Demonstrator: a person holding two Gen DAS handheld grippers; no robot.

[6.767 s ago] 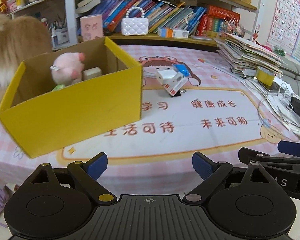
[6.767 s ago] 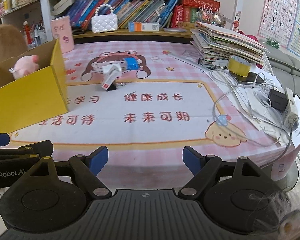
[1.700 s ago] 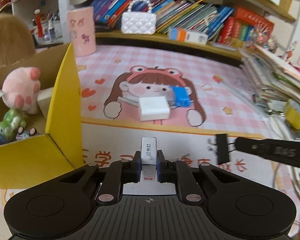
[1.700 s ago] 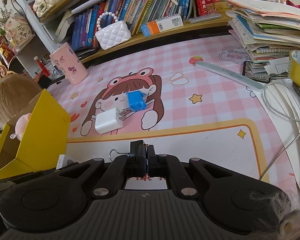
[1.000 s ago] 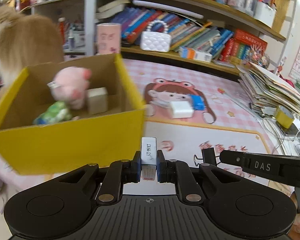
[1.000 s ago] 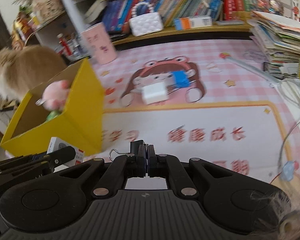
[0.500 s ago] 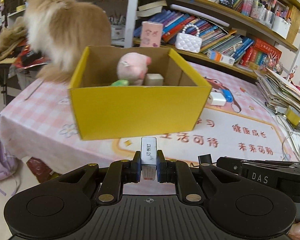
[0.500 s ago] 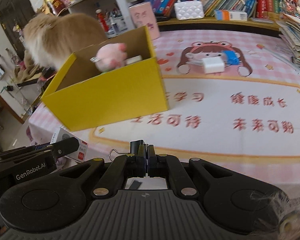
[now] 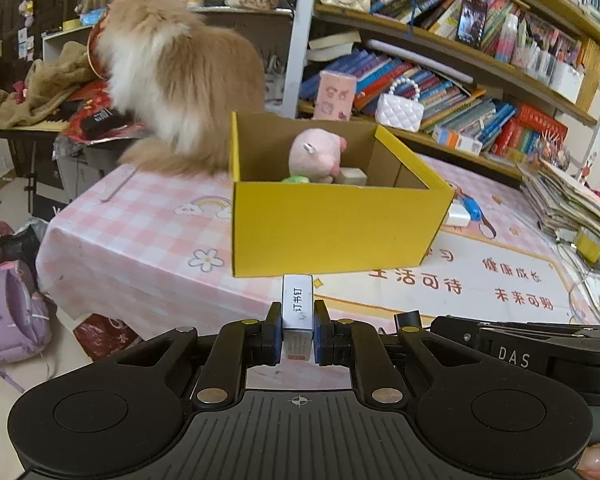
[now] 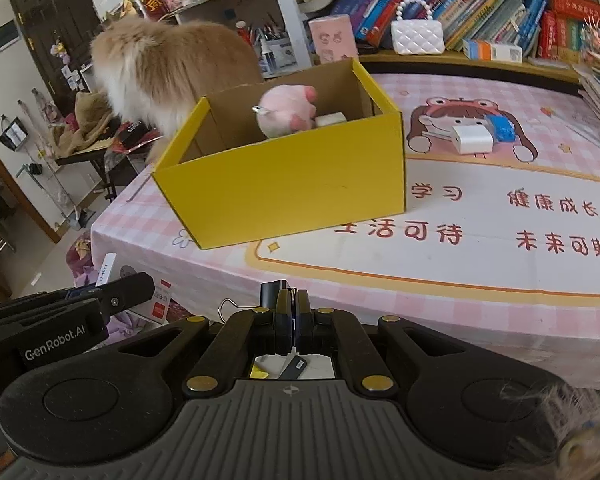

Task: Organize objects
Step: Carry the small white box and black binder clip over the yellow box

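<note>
My left gripper is shut on a small white staple box with black lettering, held in front of the table's near edge. My right gripper is shut on a black binder clip whose wire handle sticks out to the left. An open yellow cardboard box stands on the pink tablecloth ahead of both grippers. Inside it lie a pink plush pig, a green toy and a beige block. A white charger and a blue object rest on the table right of the box.
A fluffy tan animal stands behind the box at the table's far left corner. Bookshelves line the back. A stack of papers and cables sit at the right. A purple backpack lies on the floor, left.
Both grippers pulled back and to the left, away from the table, each keeping its object. The yellow box now looks smaller and sits right of centre in the left wrist view.
</note>
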